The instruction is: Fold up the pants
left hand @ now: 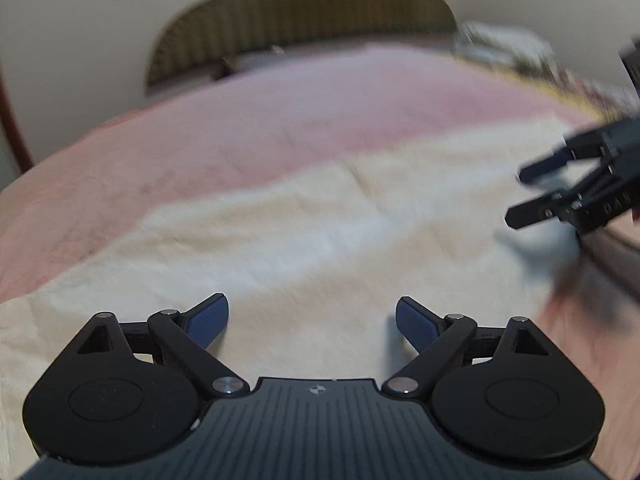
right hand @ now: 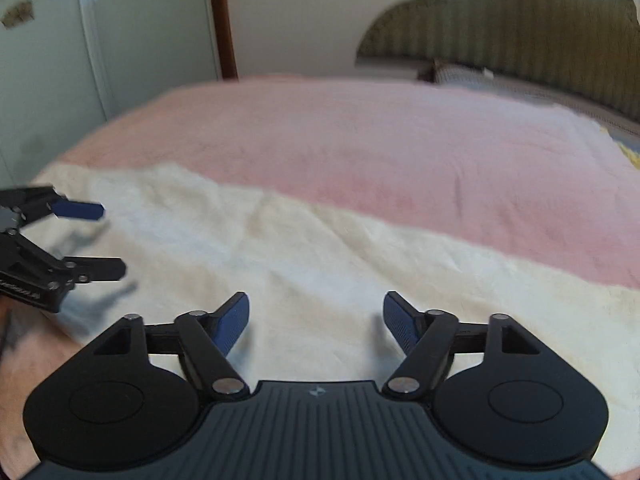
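Above the cream pants (left hand: 280, 240) spread on the pink bed (left hand: 240, 128), your left gripper (left hand: 312, 322) and right gripper (right hand: 316, 320) hover, jaws apart, gripping nothing.

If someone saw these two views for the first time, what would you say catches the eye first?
First, the cream pants spread flat across the near part of the pink bedspread. Next, the two black grippers with blue pads, both open above the cloth: the left gripper and the right gripper, neither holding anything. Behind them, a striped olive headboard stands at the far end of the bed.
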Tool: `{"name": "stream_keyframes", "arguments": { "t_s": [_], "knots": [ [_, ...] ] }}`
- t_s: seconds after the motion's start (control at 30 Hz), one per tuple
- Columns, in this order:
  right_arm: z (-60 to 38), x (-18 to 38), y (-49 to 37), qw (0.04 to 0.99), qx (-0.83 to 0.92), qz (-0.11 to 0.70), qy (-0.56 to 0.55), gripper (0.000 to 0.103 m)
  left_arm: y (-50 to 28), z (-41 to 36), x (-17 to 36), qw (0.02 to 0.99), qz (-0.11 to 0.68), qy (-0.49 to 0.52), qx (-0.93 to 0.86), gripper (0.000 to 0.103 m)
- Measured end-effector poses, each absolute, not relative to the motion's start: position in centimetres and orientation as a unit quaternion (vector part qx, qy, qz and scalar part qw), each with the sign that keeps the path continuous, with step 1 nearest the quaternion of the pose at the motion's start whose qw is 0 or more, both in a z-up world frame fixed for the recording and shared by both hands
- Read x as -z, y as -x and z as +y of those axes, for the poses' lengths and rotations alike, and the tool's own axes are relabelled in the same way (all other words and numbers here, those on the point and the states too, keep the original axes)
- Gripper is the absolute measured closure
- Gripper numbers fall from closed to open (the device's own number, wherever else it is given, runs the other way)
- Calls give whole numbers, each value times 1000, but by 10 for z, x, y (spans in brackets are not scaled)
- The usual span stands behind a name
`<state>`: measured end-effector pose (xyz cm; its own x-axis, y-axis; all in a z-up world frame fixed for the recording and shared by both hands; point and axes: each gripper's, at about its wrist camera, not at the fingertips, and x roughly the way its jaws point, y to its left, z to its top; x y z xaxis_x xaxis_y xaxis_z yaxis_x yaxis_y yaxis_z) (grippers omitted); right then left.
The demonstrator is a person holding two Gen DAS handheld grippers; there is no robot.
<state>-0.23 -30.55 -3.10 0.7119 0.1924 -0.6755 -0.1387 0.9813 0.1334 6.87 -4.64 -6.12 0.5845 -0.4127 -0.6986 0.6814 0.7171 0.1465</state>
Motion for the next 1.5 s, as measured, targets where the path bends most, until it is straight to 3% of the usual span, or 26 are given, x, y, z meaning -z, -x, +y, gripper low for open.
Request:
{"name": "stream_keyframes", "arguments": {
  "t_s": [0.07, 0.17, 0.33, 0.5, 0.53, 0.57, 0.77, 0.87, 0.93, 1.07, 1.2, 1.33, 1.5],
  "knots": [
    [-302, 51, 6, 908, -102, 407, 2, 23, -56, -44, 65, 868, 313, -211, 324, 17],
    [-306, 50, 25, 909, -128, 396, -8, 23, -61, -42, 54, 862, 314, -197, 347, 18],
    [-332, 24, 5, 933, -104, 342, -42, 23, -102, -64, 31, 893, 247, -205, 316, 9],
    [-341, 29, -54, 925, -92, 367, -22, 23, -159, -93, 63, 879, 299, -264, 262, 13],
    [-340, 36, -67, 920, -79, 383, -4, 23, -162, -92, 64, 887, 294, -252, 252, 10],
    [-341, 44, -79, 916, -54, 396, 21, 23, -160, -89, 60, 895, 293, -236, 240, 14],
    [-376, 28, -44, 945, 7, 326, -28, 23, -108, -102, 41, 891, 251, -219, 307, 8],
    [-390, 40, -22, 934, -1, 354, -49, 23, -81, -128, 53, 859, 253, -244, 372, 8],
    [-392, 59, -11, 917, 3, 397, -35, 20, -62, -143, 65, 836, 246, -285, 399, 14],
    [-406, 56, 36, 924, 42, 378, -49, 19, -28, -163, 72, 830, 163, -351, 403, 13],
    [-418, 45, 53, 935, 68, 341, -70, 19, -22, -189, 73, 832, 146, -338, 415, 6],
    [-413, 67, 47, 921, 46, 383, -50, 17, -14, -193, 86, 814, 163, -342, 441, 22],
    [-409, 59, 78, 925, 43, 374, -45, 16, -15, -182, 76, 816, 161, -316, 456, 19]
  ]
}}
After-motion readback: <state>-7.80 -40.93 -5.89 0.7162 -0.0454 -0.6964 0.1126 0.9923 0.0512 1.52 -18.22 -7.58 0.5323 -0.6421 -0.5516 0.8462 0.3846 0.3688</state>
